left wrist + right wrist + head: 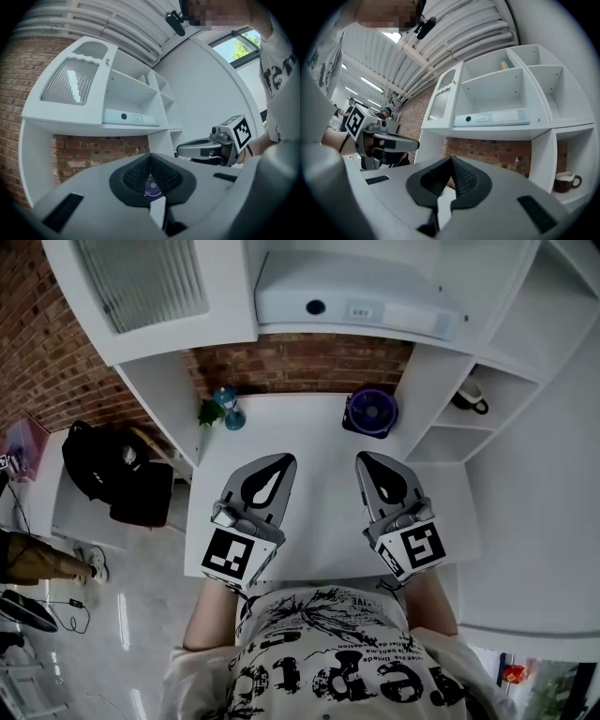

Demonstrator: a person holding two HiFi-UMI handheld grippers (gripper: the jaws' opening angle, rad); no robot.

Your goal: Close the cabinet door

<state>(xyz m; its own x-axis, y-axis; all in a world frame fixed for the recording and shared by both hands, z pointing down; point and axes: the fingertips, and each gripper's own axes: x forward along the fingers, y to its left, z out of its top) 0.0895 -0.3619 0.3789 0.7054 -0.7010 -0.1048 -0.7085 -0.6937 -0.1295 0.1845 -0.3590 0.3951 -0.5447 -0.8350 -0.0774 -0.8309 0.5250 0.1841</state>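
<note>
The white cabinet door with a ribbed glass pane (141, 282) stands swung open at the upper left of the white shelf unit (525, 324) that rises over the back edge of the white desk (323, 512). It hangs out past the desk's back left corner, and the compartment it belongs to lies open beside it. Neither tool touches it.

The left hand-held gripper (281, 461) is held over the front left part of the desk, pointing towards the back edge. Its jaws are pressed together with nothing between them. The right hand-held gripper (367, 459) is held alongside it over the front right part, well apart from it. Its jaws are also together and empty.

Near the back edge, a round purple fan (372, 412) sits towards the right. A small blue bottle (231, 412) with a bit of green plant (211, 412) beside it sits at the back left corner. A flat white box with a round black lens (356, 298) is fixed under the middle shelf, in front of the red brick wall (300, 367). A white mug with a dark handle (472, 396) sits in a side compartment by the desk's right edge. A black bag (98, 460) lies on a low surface off the left edge.
</note>
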